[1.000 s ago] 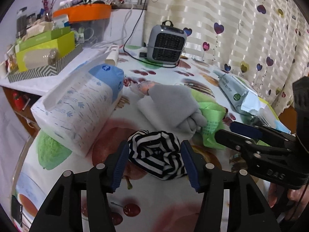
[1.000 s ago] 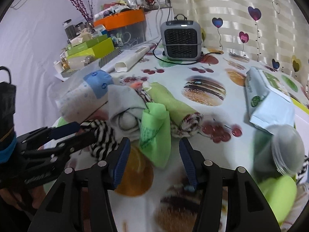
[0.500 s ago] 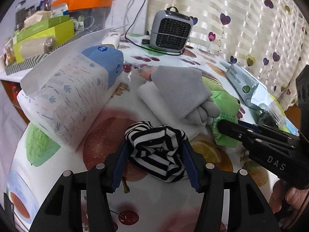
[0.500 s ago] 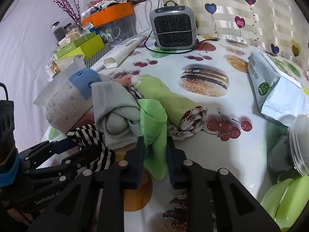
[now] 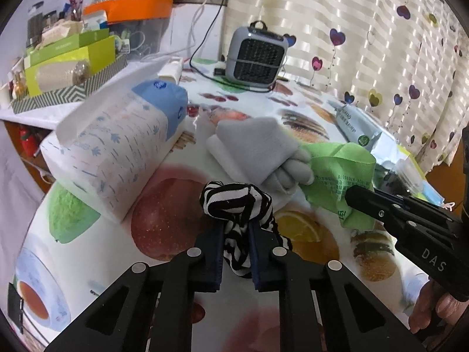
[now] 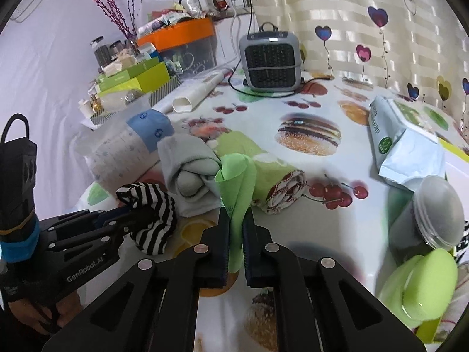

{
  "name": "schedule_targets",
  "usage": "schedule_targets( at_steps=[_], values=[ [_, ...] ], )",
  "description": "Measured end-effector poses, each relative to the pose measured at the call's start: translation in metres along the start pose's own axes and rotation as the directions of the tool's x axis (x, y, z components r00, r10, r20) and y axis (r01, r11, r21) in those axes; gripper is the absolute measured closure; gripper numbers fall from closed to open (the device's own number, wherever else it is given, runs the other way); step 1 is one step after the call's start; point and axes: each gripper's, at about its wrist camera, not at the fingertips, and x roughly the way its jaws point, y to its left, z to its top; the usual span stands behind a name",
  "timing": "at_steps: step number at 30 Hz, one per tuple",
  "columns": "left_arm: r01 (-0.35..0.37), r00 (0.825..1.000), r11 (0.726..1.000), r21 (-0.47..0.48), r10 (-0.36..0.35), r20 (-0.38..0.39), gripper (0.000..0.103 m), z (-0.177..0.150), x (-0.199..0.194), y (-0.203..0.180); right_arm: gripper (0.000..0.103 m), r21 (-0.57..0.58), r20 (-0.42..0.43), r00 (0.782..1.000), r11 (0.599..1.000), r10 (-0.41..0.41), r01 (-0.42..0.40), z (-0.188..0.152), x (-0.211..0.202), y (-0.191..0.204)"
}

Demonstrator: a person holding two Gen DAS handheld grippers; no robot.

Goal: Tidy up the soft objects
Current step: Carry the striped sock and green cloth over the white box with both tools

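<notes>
A black-and-white striped cloth (image 5: 234,202) bunches up between the pads of my left gripper (image 5: 236,246), which is shut on it; in the right wrist view the same striped cloth (image 6: 155,205) sits at the left. My right gripper (image 6: 235,234) is shut on a light green cloth (image 6: 236,182), whose top stands up as a fold. From the left wrist view the green cloth (image 5: 340,176) hangs off the right gripper's tip (image 5: 356,198). A folded grey cloth (image 5: 258,146) lies just behind both, and a rolled green towel with a red patterned end (image 6: 281,184) lies to its right.
A tissue pack with a blue top (image 5: 117,149) lies at the left. A grey fan heater (image 5: 256,55) with its cable stands at the back. A pale blue pouch (image 6: 407,143), a lidded jar (image 6: 431,214) and a green lid (image 6: 422,284) crowd the right. Boxes (image 5: 70,61) fill a side shelf.
Both grippers have closed: the left on the striped cloth, squeezing it into a bunch, the right on the green cloth. The green cloth now stands lifted off the pile.
</notes>
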Motion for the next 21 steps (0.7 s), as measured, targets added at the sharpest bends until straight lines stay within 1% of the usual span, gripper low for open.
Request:
schedule_targets(
  at_steps=[11, 16, 21],
  values=[
    [0.025, 0.997, 0.999, 0.035, -0.028, 0.078, 0.09, 0.012, -0.033, -0.02, 0.095, 0.0, 0.084, 0.996, 1.0, 0.012, -0.012, 0.005, -0.036, -0.002],
    [0.05, 0.992, 0.997, 0.064, -0.057, 0.109, 0.09, 0.029, -0.04, -0.039, 0.095, 0.002, 0.131, 0.991, 1.0, -0.008, 0.007, 0.014, -0.055, -0.012],
    [0.094, 0.986, 0.99, 0.106, -0.107, 0.128, 0.09, 0.045, -0.041, -0.067, 0.095, 0.014, 0.172, 0.984, 0.999, -0.043, 0.041, 0.022, -0.073, -0.028]
  ],
)
